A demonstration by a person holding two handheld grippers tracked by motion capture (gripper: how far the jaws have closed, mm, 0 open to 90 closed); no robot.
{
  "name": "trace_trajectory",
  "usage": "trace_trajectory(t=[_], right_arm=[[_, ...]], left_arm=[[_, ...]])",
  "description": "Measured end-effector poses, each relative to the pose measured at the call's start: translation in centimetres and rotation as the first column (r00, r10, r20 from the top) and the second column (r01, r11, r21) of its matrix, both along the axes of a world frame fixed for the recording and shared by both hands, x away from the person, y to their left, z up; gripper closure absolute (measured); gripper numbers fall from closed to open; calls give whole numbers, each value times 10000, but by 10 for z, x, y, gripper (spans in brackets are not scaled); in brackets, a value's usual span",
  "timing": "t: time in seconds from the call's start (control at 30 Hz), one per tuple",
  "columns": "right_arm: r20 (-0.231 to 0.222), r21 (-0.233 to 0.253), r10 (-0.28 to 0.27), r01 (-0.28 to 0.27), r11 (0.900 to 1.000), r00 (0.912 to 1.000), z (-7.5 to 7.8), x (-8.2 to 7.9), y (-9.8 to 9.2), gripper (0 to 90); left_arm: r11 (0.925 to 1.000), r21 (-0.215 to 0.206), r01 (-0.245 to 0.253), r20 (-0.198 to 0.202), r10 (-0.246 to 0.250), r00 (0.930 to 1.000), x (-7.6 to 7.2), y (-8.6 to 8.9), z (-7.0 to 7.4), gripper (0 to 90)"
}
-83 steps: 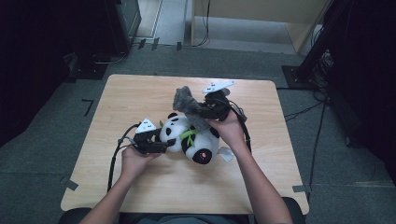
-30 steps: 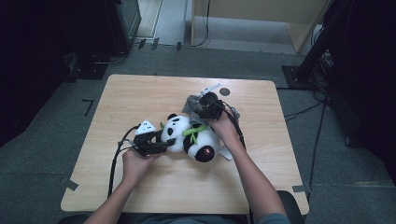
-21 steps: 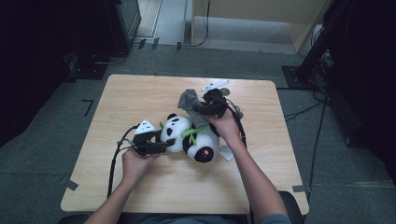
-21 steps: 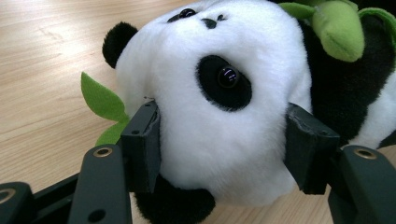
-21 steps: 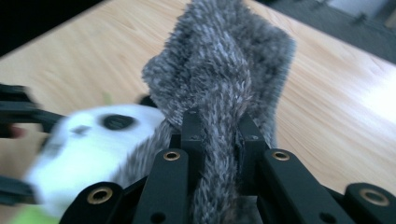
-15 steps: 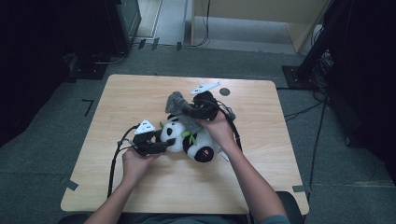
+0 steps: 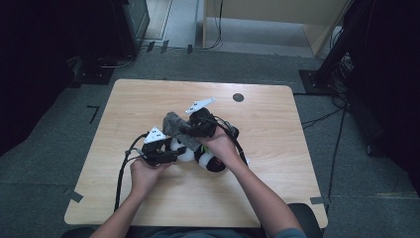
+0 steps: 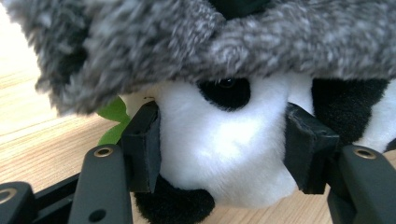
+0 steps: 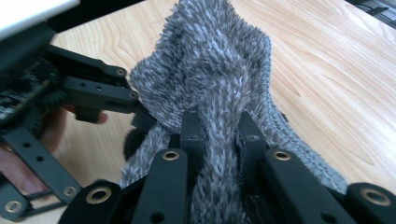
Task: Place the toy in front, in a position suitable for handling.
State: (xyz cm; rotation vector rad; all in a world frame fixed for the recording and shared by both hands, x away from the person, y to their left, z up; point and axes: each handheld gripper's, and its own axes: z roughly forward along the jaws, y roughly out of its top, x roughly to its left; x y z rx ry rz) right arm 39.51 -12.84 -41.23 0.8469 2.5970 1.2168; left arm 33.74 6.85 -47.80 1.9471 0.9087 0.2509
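Observation:
A black-and-white plush panda (image 7: 207, 157) lies near the middle of the wooden table (image 7: 277, 129). My left gripper (image 7: 171, 154) is shut on the panda's head (image 8: 224, 154), one jaw pressed into each side of the white face. A fuzzy grey knit piece, like a small hat (image 7: 173, 125), hangs over the panda's head (image 8: 187, 42). My right gripper (image 7: 185, 130) is shut on a bunched fold of this grey hat (image 9: 219, 93), holding it just above the panda. The left gripper's black jaw (image 9: 88, 98) shows beside the hat in the right gripper view.
A small dark round mark (image 7: 238, 97) sits near the table's far edge. Black cables (image 7: 123, 173) trail from both grippers across the table. Dark equipment and cables stand on the floor around the table.
My right gripper has carried the grey hat leftward and down, from beside the panda's body to over its head. The left gripper has kept hold of the panda.

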Motion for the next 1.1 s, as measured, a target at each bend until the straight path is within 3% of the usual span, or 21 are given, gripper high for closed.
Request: trace_trajectory(t=[0.17,0.3,0.4,0.5,0.6,0.8,0.83,0.93,1.0,1.07,1.1], right_arm=[[-149,21,-255,256,9997,9996,-3,7,-8,778],[-71,-359,-1046,1043,9939,9945,-6,16,-22,782],[-510,-599,-1548,1517,9866,9866,-12,25,-37,790],[-753,-822,-1682,1620,9834,9829,-13,29,-43,790],[-460,-1398,-1954,1874,9723,9796,-15,32,-46,778],[-158,-1739,-2331,2269,9582,9723,-16,35,-53,773],[33,-1932,-2553,2512,9485,9668,-15,37,-56,781],[-27,-1888,-2739,2685,9446,9617,-15,38,-62,790],[-190,-1802,-3129,3045,9353,9496,-16,44,-78,794],[-654,-1394,-3292,3181,9378,9420,-18,46,-88,791],[-654,-1394,-3292,3181,9378,9420,-18,46,-88,791]], left_arm=[[10000,-21,29,-133,-30,9999,2,0,0,396],[10000,-13,67,-107,-67,9999,2,1,-1,396],[9999,-92,94,-71,-95,9999,2,0,-1,397],[10000,-48,75,-92,-75,9999,2,0,-1,399],[10000,19,66,-134,-66,9999,2,-1,1,401],[10000,-25,93,-101,-93,9999,2,-1,1,401],[10000,-18,92,-104,-93,9999,2,0,0,401],[10000,-20,89,-116,-90,9999,2,0,0,401],[9999,-119,78,-137,-80,9999,2,1,-1,399],[9999,-127,79,-108,-81,9999,2,1,-1,397],[9999,-127,79,-108,-81,9999,2,1,-1,395]])
